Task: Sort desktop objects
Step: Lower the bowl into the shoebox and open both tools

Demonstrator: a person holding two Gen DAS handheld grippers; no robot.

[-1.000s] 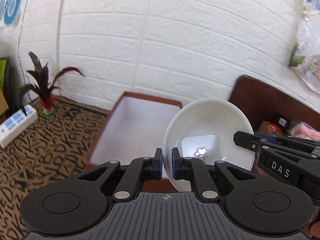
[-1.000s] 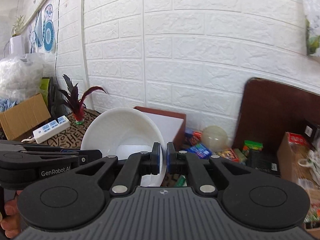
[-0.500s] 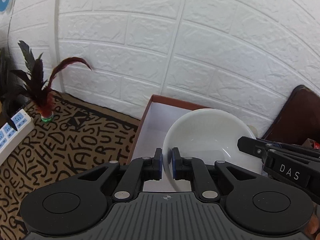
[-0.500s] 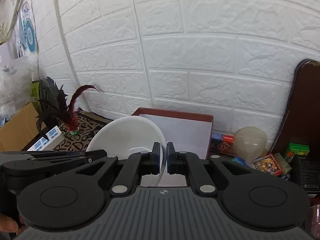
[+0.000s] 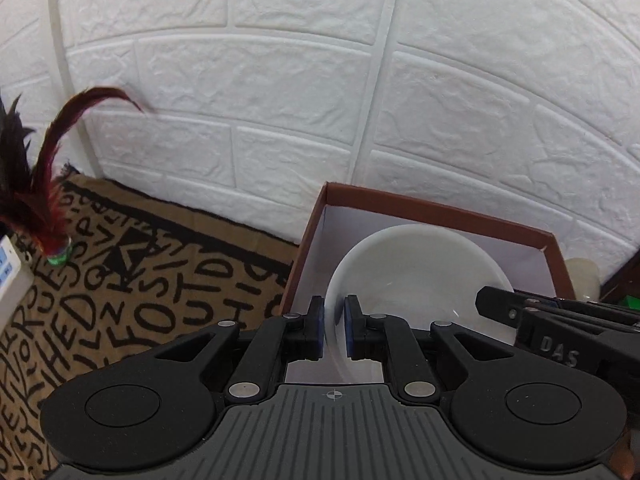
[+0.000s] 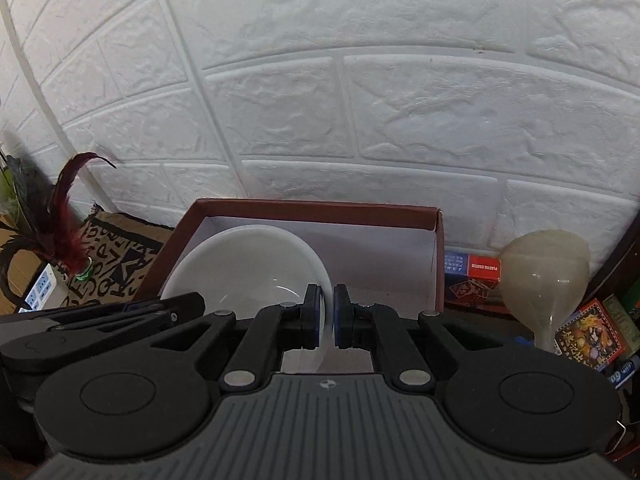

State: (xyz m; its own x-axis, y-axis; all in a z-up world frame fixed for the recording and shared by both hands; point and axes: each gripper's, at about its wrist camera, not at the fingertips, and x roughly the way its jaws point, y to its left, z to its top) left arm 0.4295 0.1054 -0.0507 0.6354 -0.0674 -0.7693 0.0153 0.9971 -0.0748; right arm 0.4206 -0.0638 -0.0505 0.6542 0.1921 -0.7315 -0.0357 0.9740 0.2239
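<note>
In the lower centre of both wrist views: we hold one white bowl (image 5: 416,280) between our two grippers, over the brown-walled box (image 5: 436,210) with the white floor.
Left gripper (image 5: 333,332): its fingers are closed to a narrow slit on the bowl's left rim, which runs down between the blue pads (image 5: 318,330).
Right gripper (image 6: 326,316): pinched the same way on the opposite rim of the bowl (image 6: 244,264); the rim passes between its pads.
Bowl position: it sits within the box's outline in both views, mouth up and tilted slightly toward us. We cannot tell whether its base touches the box floor.
Key relation: the bowl lies straight ahead of both sets of fingers, spanning the gap from one gripper to the other; neither hand is nearer, each has one side of the rim.
Box (image 6: 320,206): open-topped, set against the white brick wall at the frame's middle.
Our judgement: the coming move is a level lowering and a joint release; uneven opening could tip the bowl.
Left of frame: a patterned table mat (image 5: 120,280) and a red feather shuttlecock (image 5: 44,200).
</note>
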